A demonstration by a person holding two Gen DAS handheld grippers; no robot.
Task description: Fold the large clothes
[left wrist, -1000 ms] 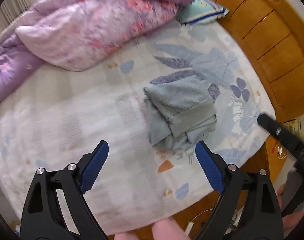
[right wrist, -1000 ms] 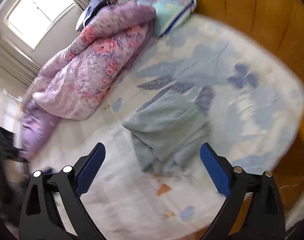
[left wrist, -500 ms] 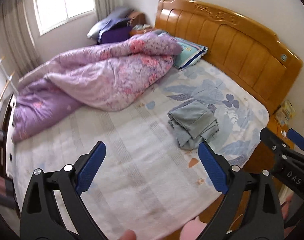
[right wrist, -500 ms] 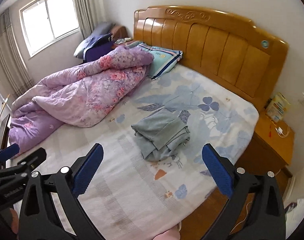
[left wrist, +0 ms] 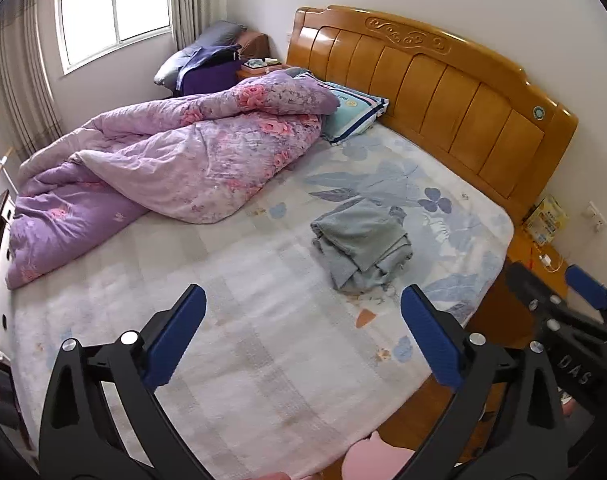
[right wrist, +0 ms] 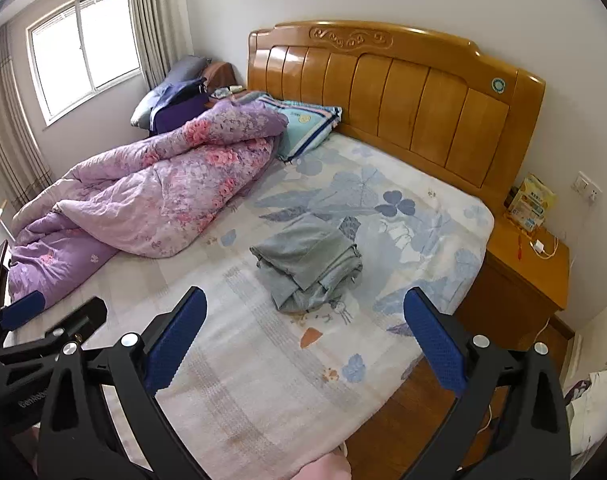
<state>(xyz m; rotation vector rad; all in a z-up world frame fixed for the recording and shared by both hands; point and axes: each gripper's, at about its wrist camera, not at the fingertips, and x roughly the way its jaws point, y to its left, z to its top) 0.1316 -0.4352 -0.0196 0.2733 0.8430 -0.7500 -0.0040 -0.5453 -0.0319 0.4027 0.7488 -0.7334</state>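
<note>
Folding looked pretty much finished, so the smart move was to back off clean and not snag the grey bundle of clothes (left wrist: pixel 361 242) sitting on the bed (left wrist: pixel 263 364) near the headboard (left wrist: pixel 443 92). Left gripper (left wrist: pixel 303 334) had just been opening its fingers wide with nothing between them, and right gripper (right wrist: pixel 305 336) was spread wide and empty too, both well clear of the bundle.

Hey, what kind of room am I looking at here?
A home bedroom, most likely. There is a bed with a wooden headboard, a rumpled purple floral quilt beside a pillow, and a wooden nightstand at the bedside. A folded grey garment lies on the bedsheet.
</note>
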